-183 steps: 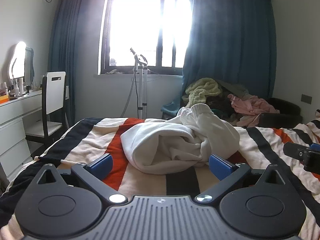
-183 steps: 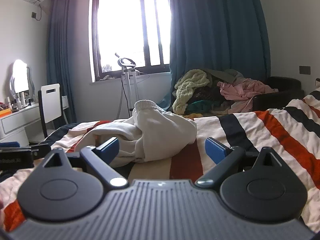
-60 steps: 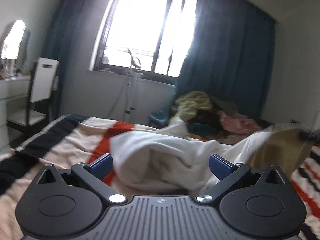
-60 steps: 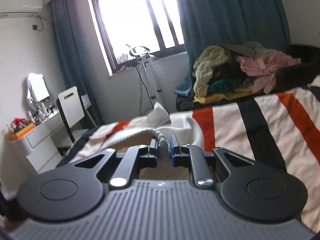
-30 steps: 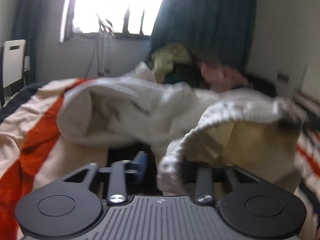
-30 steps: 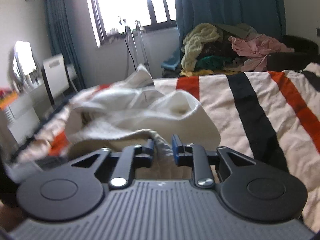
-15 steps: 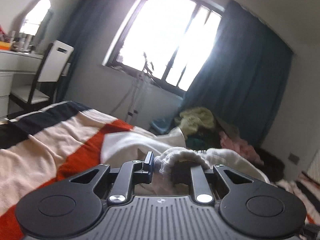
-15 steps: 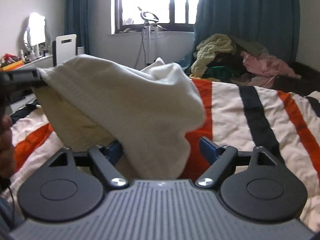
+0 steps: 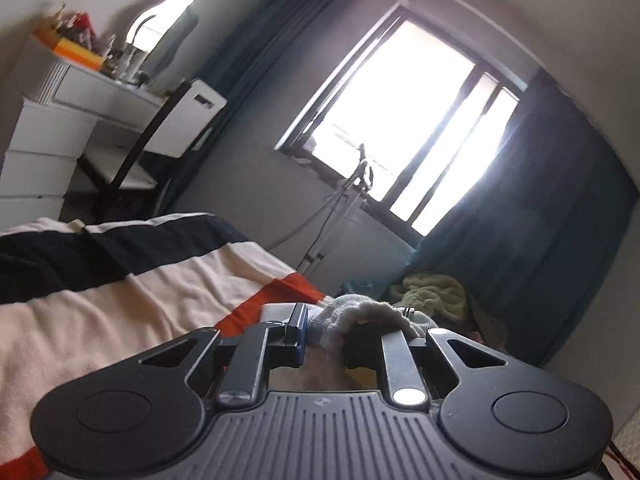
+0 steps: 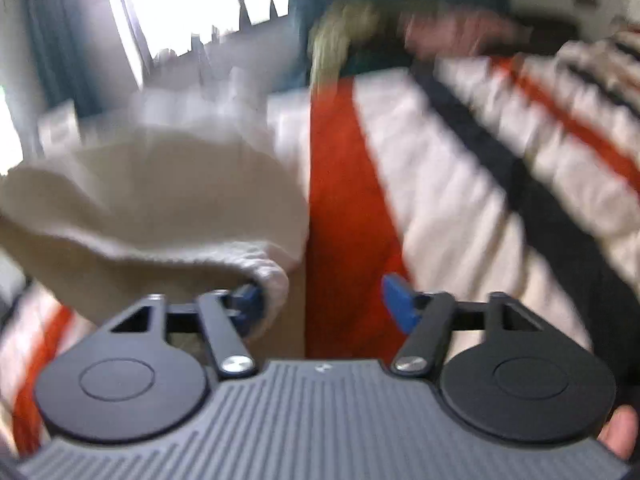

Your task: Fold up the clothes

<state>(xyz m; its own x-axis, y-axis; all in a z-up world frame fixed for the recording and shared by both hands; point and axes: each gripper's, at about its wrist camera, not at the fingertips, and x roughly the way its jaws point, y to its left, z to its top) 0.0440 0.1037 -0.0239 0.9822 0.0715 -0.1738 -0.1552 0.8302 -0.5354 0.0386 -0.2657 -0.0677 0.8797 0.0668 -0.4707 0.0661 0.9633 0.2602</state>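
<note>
A cream-white sweatshirt (image 10: 152, 196) hangs lifted over the striped bed (image 10: 460, 184). My left gripper (image 9: 340, 332) is shut on its ribbed hem (image 9: 368, 314), which bunches over the right finger; the view is tilted up toward the window. My right gripper (image 10: 320, 304) is open, jaws wide apart; the garment's ribbed edge (image 10: 268, 276) drapes against its left fingertip (image 10: 250, 300), not clamped. The right wrist view is motion-blurred.
A white dresser with a mirror (image 9: 52, 120) and a chair (image 9: 168, 128) stand left of the bed. A window (image 9: 404, 148) with blue curtains is ahead. A pile of other clothes (image 9: 436, 290) lies beyond the bed's far edge.
My right gripper let go of the sweatshirt edge about half a second ago and now stays open while swinging. My left gripper stays shut on the hem and has tilted upward.
</note>
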